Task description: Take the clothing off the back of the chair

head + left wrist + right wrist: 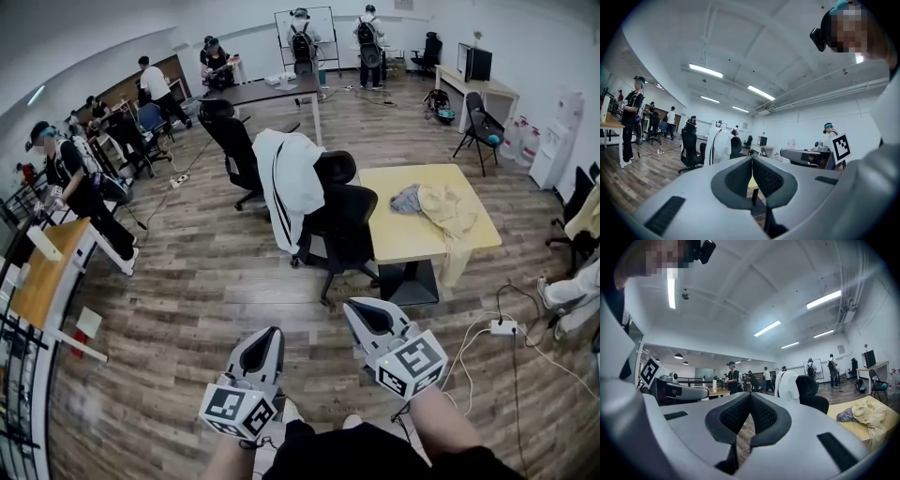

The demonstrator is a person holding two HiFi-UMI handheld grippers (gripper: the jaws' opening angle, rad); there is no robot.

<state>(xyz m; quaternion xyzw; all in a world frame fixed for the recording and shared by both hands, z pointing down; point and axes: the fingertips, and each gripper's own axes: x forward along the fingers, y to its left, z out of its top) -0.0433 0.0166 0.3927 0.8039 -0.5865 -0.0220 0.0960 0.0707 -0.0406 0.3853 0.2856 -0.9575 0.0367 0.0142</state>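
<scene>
Closest to the camera, low in the head view, the left gripper [270,334] is held level with its jaws pressed fully together and nothing between them; its own view shows the ribbed pads [740,176] meeting along 1 line, with only the room beyond. Just to its right, the right gripper [356,306] is in the same condition: the jaws are closed on each other and it holds nothing, as the right gripper view confirms [750,395]. Both are well apart from the work, with bare wooden floor [206,281] between them and the furniture. Farther off, at mid-frame, the white garment [286,183] with a dark stripe hangs over the back of a black office chair [342,225], draped down its left side. By the look of it, the task has not started: the clothing is on the chair and neither gripper has reached it. What seems to be left is the whole job, namely the approach, opening a jaw, gripping the fabric and lifting it clear of the backrest. To the right of the chair stands a yellow table [403,239], bearing a grey cloth [406,199] and a cream garment [450,211] that trails over its far-right edge. No box, basket or bin tied to the task can be made out.
</scene>
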